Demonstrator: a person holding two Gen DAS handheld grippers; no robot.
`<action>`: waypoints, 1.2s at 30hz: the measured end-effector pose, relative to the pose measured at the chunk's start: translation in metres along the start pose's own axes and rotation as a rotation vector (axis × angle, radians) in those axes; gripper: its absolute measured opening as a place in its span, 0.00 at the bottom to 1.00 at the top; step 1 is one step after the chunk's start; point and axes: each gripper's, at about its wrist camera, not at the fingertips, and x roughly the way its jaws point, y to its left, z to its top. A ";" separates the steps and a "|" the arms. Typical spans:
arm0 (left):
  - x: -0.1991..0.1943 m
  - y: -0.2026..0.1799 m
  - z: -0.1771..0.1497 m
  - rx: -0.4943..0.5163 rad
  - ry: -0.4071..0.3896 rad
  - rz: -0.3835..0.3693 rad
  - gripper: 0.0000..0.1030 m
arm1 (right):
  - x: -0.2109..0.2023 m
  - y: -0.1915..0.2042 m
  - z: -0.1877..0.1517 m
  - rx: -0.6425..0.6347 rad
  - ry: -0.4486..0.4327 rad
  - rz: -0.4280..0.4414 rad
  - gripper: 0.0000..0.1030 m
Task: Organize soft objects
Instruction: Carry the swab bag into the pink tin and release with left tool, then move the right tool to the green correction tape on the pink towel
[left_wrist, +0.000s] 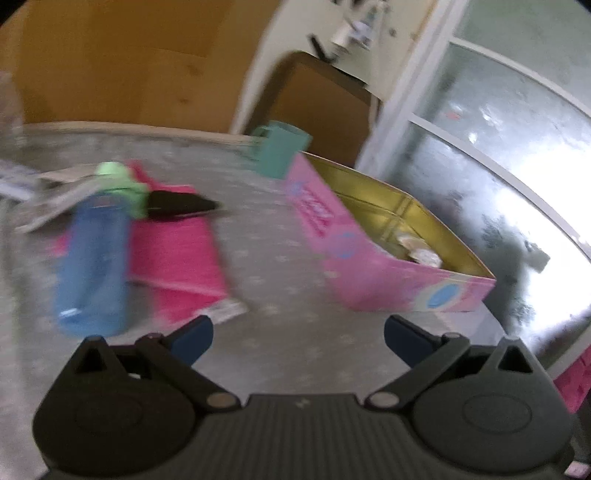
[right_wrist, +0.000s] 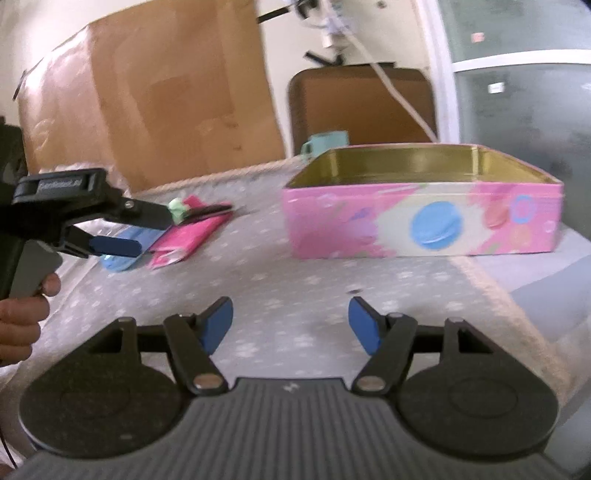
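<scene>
Pink cloth (left_wrist: 177, 254) lies flat on the grey spotted table (left_wrist: 280, 258) at ten o'clock from the left gripper (left_wrist: 298, 338), partly under a blue bottle (left_wrist: 94, 258) with a green cap, a dark object (left_wrist: 177, 204) resting on its far end. Looks soft, light and limp, though blur hides the weave; likely sags when lifted, so best pinched at the free near corner, clear of the bottle. Pink tin (right_wrist: 421, 206) sits open at one o'clock from the right gripper (right_wrist: 291, 325), well apart from the cloth. Both grippers spread wide, holding nothing. Teal mug (left_wrist: 282, 153) behind the tin.
</scene>
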 end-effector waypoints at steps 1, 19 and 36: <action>-0.008 0.009 -0.004 -0.007 -0.009 0.011 0.99 | 0.002 0.005 -0.001 -0.003 0.008 0.007 0.70; -0.092 0.156 -0.026 -0.335 -0.233 0.263 0.99 | 0.135 0.118 0.053 -0.123 0.133 0.145 0.69; -0.086 0.121 -0.027 -0.197 -0.194 -0.110 0.99 | 0.022 0.087 -0.008 -0.047 0.213 0.211 0.14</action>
